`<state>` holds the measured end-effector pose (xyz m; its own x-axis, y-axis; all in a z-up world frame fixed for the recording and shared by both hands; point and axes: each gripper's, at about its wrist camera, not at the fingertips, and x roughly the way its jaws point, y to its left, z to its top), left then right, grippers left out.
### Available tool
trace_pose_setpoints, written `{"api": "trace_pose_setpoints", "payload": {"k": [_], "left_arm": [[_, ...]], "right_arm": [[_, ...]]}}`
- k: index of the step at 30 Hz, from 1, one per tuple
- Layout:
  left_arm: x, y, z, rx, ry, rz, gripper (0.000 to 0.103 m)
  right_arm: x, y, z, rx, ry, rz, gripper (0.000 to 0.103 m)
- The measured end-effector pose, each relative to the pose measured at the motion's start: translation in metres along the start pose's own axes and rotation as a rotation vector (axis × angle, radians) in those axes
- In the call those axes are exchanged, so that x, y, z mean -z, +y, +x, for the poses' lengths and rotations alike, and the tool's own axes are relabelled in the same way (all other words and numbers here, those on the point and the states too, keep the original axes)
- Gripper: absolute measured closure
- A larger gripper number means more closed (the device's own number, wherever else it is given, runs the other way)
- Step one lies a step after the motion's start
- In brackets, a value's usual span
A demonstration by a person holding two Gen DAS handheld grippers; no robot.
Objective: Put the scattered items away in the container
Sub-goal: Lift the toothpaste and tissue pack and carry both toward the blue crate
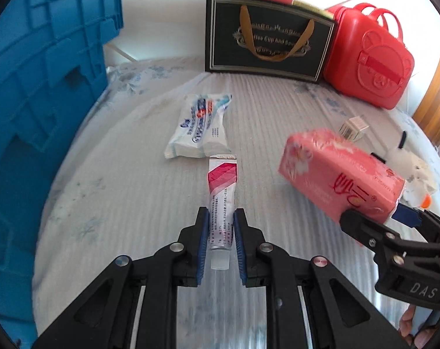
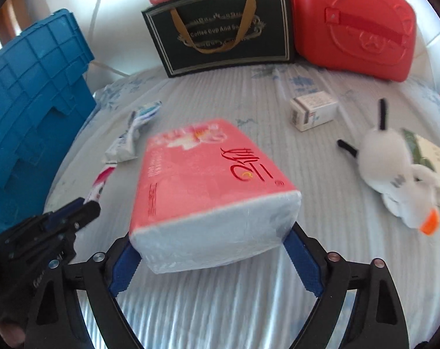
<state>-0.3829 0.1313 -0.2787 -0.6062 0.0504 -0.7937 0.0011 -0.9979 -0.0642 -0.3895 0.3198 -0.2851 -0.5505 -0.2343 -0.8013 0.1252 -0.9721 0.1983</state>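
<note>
The blue crate [image 1: 45,93] stands at the left edge of the bed [image 1: 132,192]. The pink tissue pack [image 2: 202,180] is clamped at its white end between the right gripper [image 2: 214,258] fingers, spread wide, its long axis pointing away from the camera, tilted — lifted above the sheet. The toothpaste tube [image 1: 221,203] — white with a red-pink band — lies lengthwise between the left gripper [image 1: 221,241] fingers, narrowly closed on it, cap toward the camera, crimped end toward the wet-wipes packet [image 1: 201,125] just beyond.
</note>
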Motion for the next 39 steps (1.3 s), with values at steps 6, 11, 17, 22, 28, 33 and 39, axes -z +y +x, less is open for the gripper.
{"api": "trace_pose_setpoints", "payload": {"k": [6,11,17,22,28,33,39], "left_arm": [[0.012,0.004,-0.069,0.023,-0.087,0.0,0.086],[0.027,0.001,-0.125,0.046,-0.15,0.035,0.086],[0.041,-0.003,-0.19,0.034,-0.238,0.054,0.086],[0.049,-0.003,-0.235,-0.039,-0.302,0.036,0.086],[0.05,0.01,-0.283,-0.132,-0.373,0.037,0.086],[0.038,0.043,-0.328,-0.159,-0.482,0.02,0.086],[0.019,0.12,-0.366,-0.191,-0.568,0.018,0.086]], "right_arm": [[0.022,0.023,-0.071,0.022,-0.079,-0.052,0.014],[0.042,0.045,-0.131,0.034,-0.176,-0.056,0.014],[0.055,0.062,-0.187,0.034,-0.258,-0.067,0.014],[0.054,0.073,-0.223,-0.027,-0.327,-0.121,0.014],[0.05,0.1,-0.259,-0.14,-0.391,-0.168,0.014],[0.041,0.141,-0.284,-0.19,-0.456,-0.199,0.014],[0.031,0.224,-0.304,-0.217,-0.544,-0.229,0.014]]}}
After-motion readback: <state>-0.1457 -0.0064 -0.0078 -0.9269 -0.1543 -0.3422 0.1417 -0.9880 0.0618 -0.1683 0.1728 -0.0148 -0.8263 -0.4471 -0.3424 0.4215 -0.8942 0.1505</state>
